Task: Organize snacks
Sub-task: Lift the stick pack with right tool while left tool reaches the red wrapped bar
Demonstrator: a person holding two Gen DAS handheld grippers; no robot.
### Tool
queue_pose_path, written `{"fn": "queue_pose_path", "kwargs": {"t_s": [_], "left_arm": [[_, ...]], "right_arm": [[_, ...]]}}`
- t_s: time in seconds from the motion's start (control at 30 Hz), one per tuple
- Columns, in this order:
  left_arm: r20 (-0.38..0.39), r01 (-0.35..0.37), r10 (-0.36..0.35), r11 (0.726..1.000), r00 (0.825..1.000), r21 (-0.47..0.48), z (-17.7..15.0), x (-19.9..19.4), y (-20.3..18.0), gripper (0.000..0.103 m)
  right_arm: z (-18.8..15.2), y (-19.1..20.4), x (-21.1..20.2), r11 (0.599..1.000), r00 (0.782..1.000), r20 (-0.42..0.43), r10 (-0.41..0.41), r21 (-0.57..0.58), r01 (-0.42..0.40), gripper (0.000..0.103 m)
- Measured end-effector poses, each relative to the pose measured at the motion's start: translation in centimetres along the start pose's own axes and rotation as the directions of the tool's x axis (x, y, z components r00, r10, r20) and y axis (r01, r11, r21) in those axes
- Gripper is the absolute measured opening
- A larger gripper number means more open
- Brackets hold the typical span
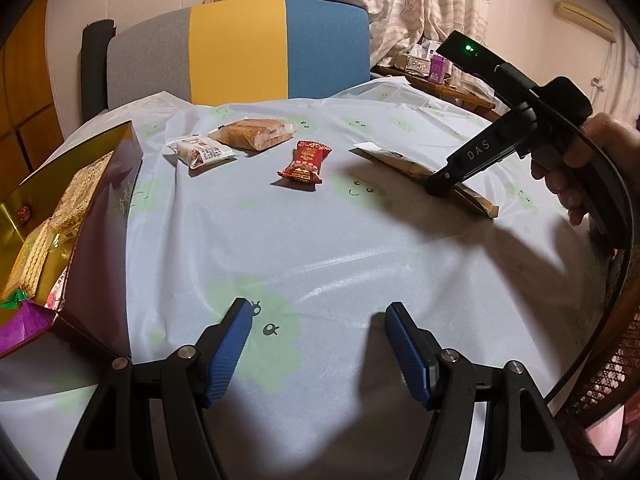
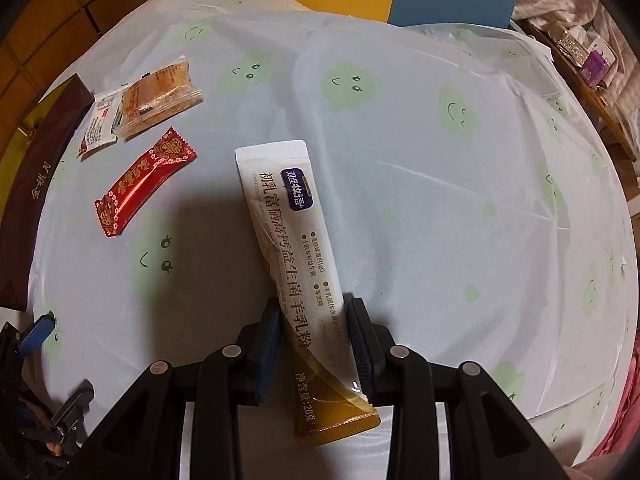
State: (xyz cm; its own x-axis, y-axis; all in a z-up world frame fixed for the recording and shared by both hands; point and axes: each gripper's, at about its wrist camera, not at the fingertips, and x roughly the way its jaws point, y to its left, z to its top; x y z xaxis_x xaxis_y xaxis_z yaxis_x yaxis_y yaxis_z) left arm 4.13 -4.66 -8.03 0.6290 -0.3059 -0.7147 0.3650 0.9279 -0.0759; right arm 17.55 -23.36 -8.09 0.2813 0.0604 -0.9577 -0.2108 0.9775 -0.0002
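Note:
A white and gold stick sachet (image 2: 296,256) lies on the pale blue tablecloth (image 2: 440,200). My right gripper (image 2: 314,312) is shut on the sachet's lower part, its blue pads pressing both edges; it also shows in the left wrist view (image 1: 438,182) on the sachet (image 1: 400,160). A red candy packet (image 1: 306,160) (image 2: 146,182), a white packet (image 1: 202,151) (image 2: 100,120) and a clear packet with a brown cake (image 1: 256,132) (image 2: 160,94) lie further left. My left gripper (image 1: 320,312) is open and empty above the cloth, near the front edge.
An open gold-lined gift box (image 1: 96,216) with several snacks inside stands at the left; its dark lid side shows in the right wrist view (image 2: 40,184). A grey, yellow and blue chair (image 1: 240,48) stands behind the table. A wooden side table (image 1: 448,84) with clutter is at the back right.

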Motion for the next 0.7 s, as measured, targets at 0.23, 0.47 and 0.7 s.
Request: {"fn": "queue_pose_path", "kwargs": {"t_s": [0.23, 0.47, 0.7], "left_arm": [[-0.012, -0.02, 0.02, 1.0, 1.0, 0.0, 0.1, 0.1, -0.2, 0.069], [-0.022, -0.032, 0.032, 0.999, 0.999, 0.0, 0.3, 0.2, -0.3, 0.07], [-0.03, -0.04, 0.04, 0.999, 0.999, -0.004, 0.4, 0.3, -0.4, 0.07]], "right_arm": [[0.0, 0.7, 0.0, 0.999, 1.0, 0.01, -0.029, -0.029, 0.029, 0.034], [-1.0, 1.5, -0.4, 0.998, 0.999, 0.004, -0.038, -0.04, 0.038, 0.034], [-1.0, 2.5, 0.0, 0.995, 0.998, 0.011, -0.066, -0.072, 0.067, 0.034]]}}
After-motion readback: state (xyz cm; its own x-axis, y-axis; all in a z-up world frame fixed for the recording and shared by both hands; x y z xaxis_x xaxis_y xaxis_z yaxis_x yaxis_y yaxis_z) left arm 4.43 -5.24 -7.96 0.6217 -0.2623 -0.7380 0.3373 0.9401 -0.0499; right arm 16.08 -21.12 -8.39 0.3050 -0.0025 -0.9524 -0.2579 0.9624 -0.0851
